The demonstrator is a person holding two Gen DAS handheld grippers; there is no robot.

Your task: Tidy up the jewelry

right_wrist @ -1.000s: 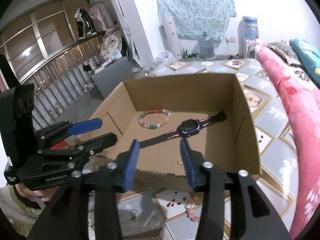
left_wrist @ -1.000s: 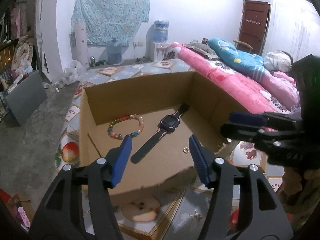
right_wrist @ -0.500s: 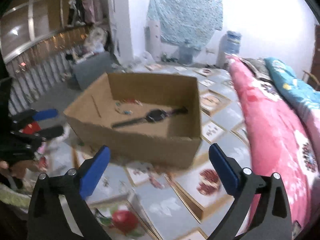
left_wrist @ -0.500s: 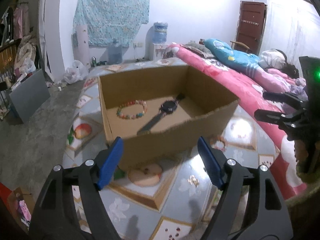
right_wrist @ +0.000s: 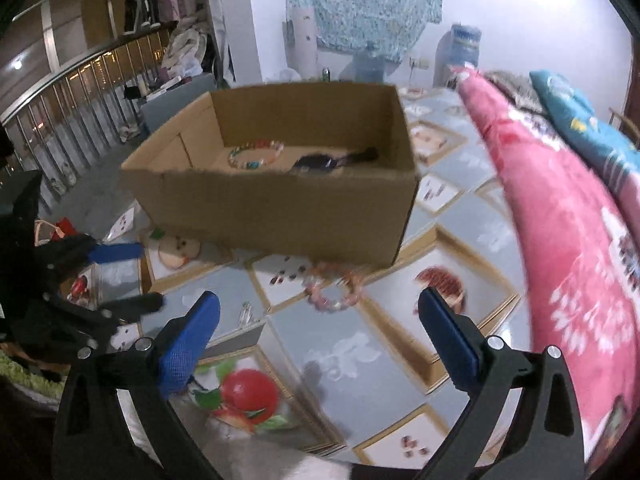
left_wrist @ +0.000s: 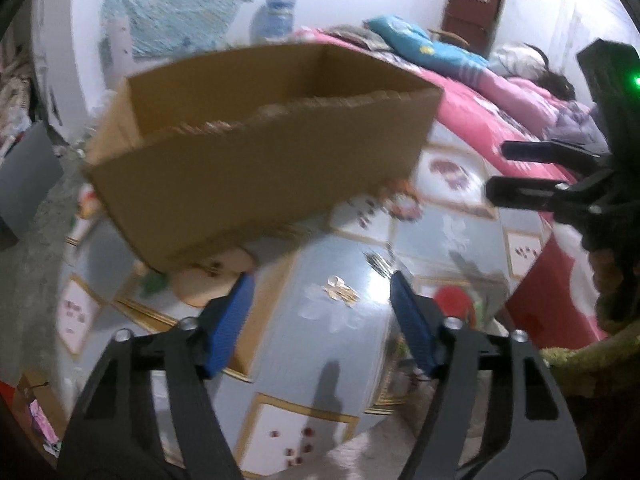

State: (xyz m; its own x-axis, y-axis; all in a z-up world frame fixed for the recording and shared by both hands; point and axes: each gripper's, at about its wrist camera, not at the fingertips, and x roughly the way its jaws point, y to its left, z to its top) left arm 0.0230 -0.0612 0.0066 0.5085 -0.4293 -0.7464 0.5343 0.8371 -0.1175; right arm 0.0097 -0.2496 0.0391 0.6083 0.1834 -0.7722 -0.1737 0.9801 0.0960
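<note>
We have both grippers low over the patterned mat (right_wrist: 472,236), in front of the box (right_wrist: 280,208), and neither grasps anything. The right gripper (right_wrist: 320,332) has its fingers spread wide and empty; just ahead of them, a little left of centre, a pink bracelet (right_wrist: 334,288) lies flat on the mat, close against the box's near wall. It is a ring, so it has no long axis to line up with. The left gripper (left_wrist: 322,320) has its fingers closing with nothing between them; a small pale item (left_wrist: 340,290), too blurred to name, lies on the mat just ahead of them, roughly centred in their gap. We judge the right gripper nearer the bracelet, the left nearer the pale item. Inside the box, far beyond the fingers, a beaded bracelet (right_wrist: 256,154) and a watch (right_wrist: 332,159) already lie on its floor. We can read no brand or writing in either view.
</note>
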